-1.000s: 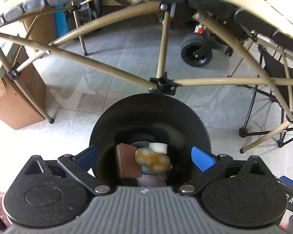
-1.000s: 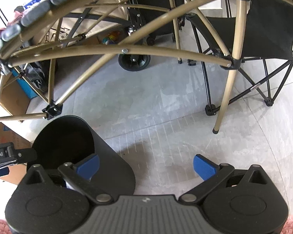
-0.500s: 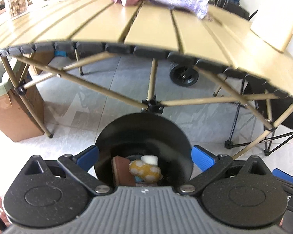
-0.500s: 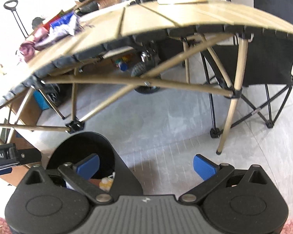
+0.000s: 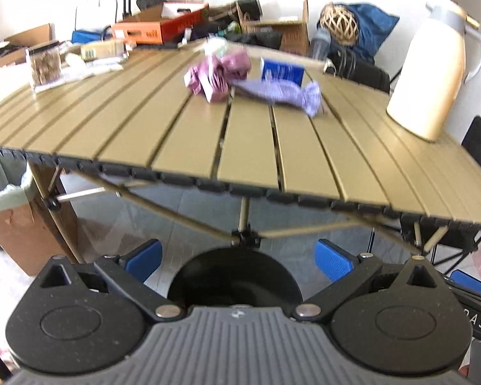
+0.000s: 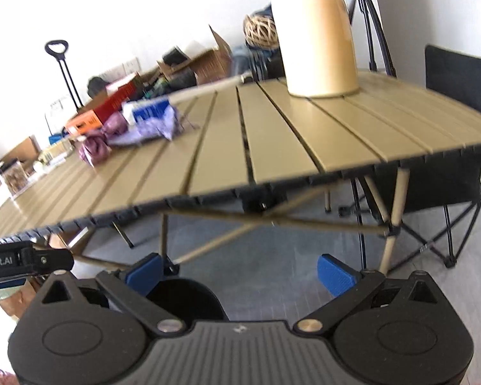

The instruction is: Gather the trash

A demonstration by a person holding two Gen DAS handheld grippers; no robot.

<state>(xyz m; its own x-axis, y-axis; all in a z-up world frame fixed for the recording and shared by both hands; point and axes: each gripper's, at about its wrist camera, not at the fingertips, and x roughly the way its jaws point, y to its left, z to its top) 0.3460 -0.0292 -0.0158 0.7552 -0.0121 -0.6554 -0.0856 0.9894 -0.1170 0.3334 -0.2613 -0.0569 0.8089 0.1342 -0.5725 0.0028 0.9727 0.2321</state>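
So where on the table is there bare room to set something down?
The near slats of the table are bare, from the front edge up to the pink wrapper and purple wrapper, and right to the jug. The far-left corner around the jar is crowded.

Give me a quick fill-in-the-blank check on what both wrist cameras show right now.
1. The cream jug stands ____ on the slatted table.
2. The black bin sits on the floor ____ the table's near edge.
3. The left gripper and right gripper are both ____.
4. The pink wrapper lies beside a ____ one.

Missing words: upright; below; open; purple
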